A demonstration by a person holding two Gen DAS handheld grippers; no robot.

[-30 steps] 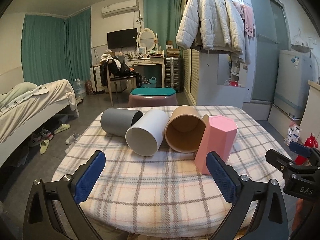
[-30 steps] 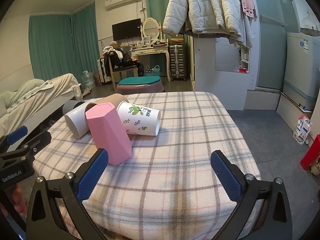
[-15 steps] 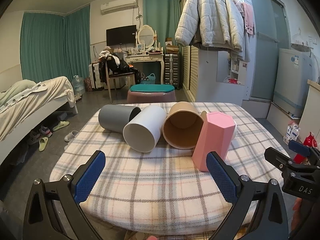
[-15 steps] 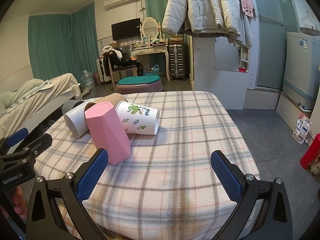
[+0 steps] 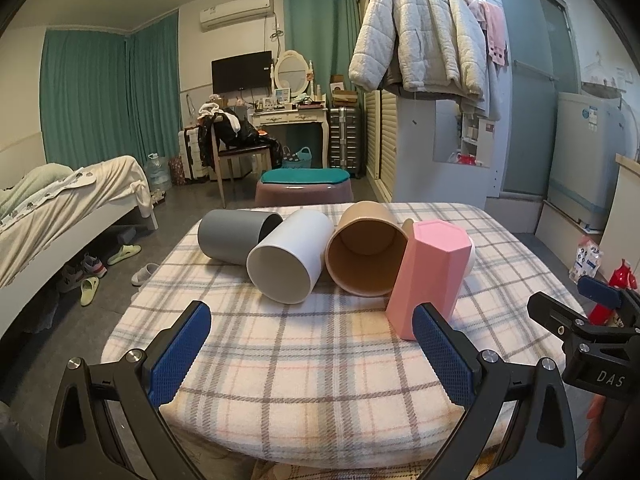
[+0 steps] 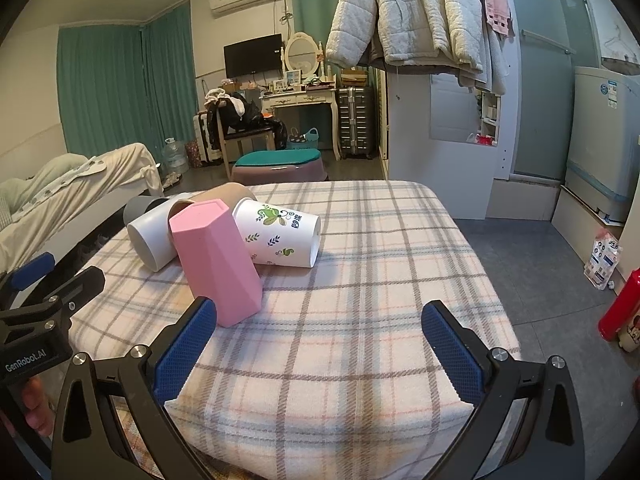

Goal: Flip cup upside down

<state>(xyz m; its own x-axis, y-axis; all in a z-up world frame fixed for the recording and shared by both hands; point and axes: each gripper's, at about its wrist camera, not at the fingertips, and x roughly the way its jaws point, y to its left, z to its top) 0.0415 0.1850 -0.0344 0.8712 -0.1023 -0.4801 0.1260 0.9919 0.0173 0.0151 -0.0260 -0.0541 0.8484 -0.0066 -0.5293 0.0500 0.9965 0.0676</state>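
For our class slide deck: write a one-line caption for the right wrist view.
Open right gripper faces a pink cup standing upside down beside tipped cups on a plaid table.

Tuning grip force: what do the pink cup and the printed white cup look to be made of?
Pink cup: likely hard plastic, matte; crisp facets, even colour, no glare. It stands mouth down.
Printed white cup: looks like paper, matte; thin wall, printed leaves. It lies on its side on the plaid cloth; probably crushes easily.

Bedroom: bed (image 5: 60,208), dressing table (image 5: 294,114).
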